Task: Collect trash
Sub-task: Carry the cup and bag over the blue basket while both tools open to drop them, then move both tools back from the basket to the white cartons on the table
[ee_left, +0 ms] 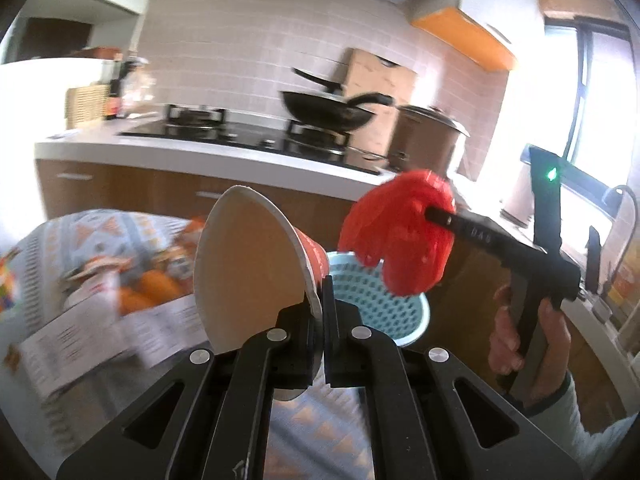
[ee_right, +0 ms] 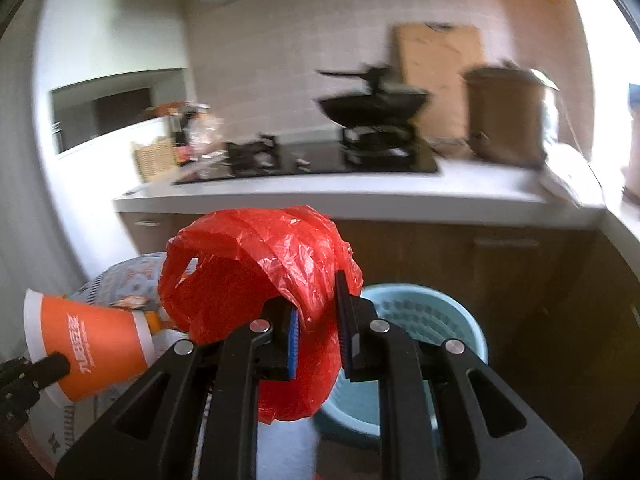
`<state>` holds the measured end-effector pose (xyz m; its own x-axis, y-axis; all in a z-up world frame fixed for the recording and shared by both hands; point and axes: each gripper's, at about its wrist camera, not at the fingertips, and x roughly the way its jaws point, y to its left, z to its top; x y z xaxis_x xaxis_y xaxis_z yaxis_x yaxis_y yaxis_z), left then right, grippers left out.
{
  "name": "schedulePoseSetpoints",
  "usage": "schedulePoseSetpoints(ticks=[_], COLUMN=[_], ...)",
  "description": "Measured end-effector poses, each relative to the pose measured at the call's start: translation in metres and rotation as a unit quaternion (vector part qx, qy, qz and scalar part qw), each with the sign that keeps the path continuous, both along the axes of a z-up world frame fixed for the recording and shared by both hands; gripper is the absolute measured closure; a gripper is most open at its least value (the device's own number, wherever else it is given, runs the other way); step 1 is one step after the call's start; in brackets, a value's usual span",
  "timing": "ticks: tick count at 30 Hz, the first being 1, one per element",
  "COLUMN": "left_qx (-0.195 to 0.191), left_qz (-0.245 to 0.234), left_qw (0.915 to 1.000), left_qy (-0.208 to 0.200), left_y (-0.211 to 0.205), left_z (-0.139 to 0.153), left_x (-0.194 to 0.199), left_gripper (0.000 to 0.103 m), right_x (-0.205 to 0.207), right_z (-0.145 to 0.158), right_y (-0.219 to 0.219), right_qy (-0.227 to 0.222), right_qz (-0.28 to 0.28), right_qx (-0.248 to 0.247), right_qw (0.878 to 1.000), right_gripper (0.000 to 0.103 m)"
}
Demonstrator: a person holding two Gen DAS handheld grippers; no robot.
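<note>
Carrying trash to the blue basket [ee_right: 424, 320] on the floor below the counter edge, the right gripper [ee_right: 316, 332] is clamped on a red plastic bag [ee_right: 260, 268] and the left gripper [ee_left: 322, 312] pinches an orange paper cup [ee_left: 248, 264], so next both must hang over the basket and let go.

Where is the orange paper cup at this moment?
The orange paper cup is at the lower left of the right wrist view, tilted, its rim clamped in the left gripper, left of the red plastic bag.
</note>
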<state>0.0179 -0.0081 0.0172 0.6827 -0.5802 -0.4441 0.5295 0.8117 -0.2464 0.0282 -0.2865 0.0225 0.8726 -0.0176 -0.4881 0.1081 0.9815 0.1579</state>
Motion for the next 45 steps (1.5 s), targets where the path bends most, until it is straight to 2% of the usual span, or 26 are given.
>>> schedulePoseSetpoints(ticks=[7,11,14,18,22,26,27,28,29,30,32,45], left_qx=[0.027,0.042,0.055,0.073,0.09,0.099,0.1,0.102,0.103,0.106,0.106,0.074], left_qz=[-0.057,-0.073,-0.079,-0.084,-0.093,-0.092,-0.091,-0.092,-0.089,-0.085,-0.079,-0.05], left_qw=[0.9976,0.995,0.9924,0.9887,0.9855,0.9832,0.9827,0.9818,0.9819,0.9822,0.9824,0.9884], left_qy=[0.029,0.055,0.077,0.1,0.11,0.122,0.126,0.132,0.132,0.13,0.132,0.123], left_y=[-0.08,-0.117,-0.138,-0.161,-0.179,-0.19,-0.191,-0.192,-0.191,-0.191,-0.187,-0.156], left_z=[-0.018,-0.039,-0.057,-0.078,-0.091,-0.103,-0.105,-0.108,-0.109,-0.11,-0.111,-0.093], left_x=[0.043,0.064,0.08,0.093,0.098,0.103,0.104,0.106,0.107,0.107,0.109,0.105], left_gripper=[0.102,0.102,0.102,0.102,0.102,0.1,0.094,0.084,0.081,0.075,0.071,0.067], right_x=[0.015,0.021,0.026,0.042,0.049,0.052,0.051,0.051,0.05,0.048,0.047,0.041], right_z=[-0.043,-0.068,-0.085,-0.107,-0.124,-0.129,-0.129,-0.128,-0.128,-0.127,-0.125,-0.101], right_y=[-0.072,-0.095,-0.104,-0.106,-0.112,-0.115,-0.115,-0.115,-0.115,-0.114,-0.112,-0.092], right_qy=[0.073,0.103,0.124,0.151,0.168,0.176,0.176,0.176,0.173,0.168,0.163,0.135], right_qz=[-0.079,-0.112,-0.129,-0.155,-0.153,-0.148,-0.146,-0.146,-0.147,-0.148,-0.145,-0.132], right_qx=[0.024,0.013,0.007,-0.043,-0.04,-0.032,-0.031,-0.032,-0.034,-0.035,-0.034,-0.034], right_qw=[0.994,0.988,0.984,0.975,0.973,0.973,0.973,0.973,0.973,0.974,0.975,0.981], right_gripper=[0.089,0.089,0.088,0.088,0.087,0.08,0.076,0.067,0.06,0.048,0.046,0.046])
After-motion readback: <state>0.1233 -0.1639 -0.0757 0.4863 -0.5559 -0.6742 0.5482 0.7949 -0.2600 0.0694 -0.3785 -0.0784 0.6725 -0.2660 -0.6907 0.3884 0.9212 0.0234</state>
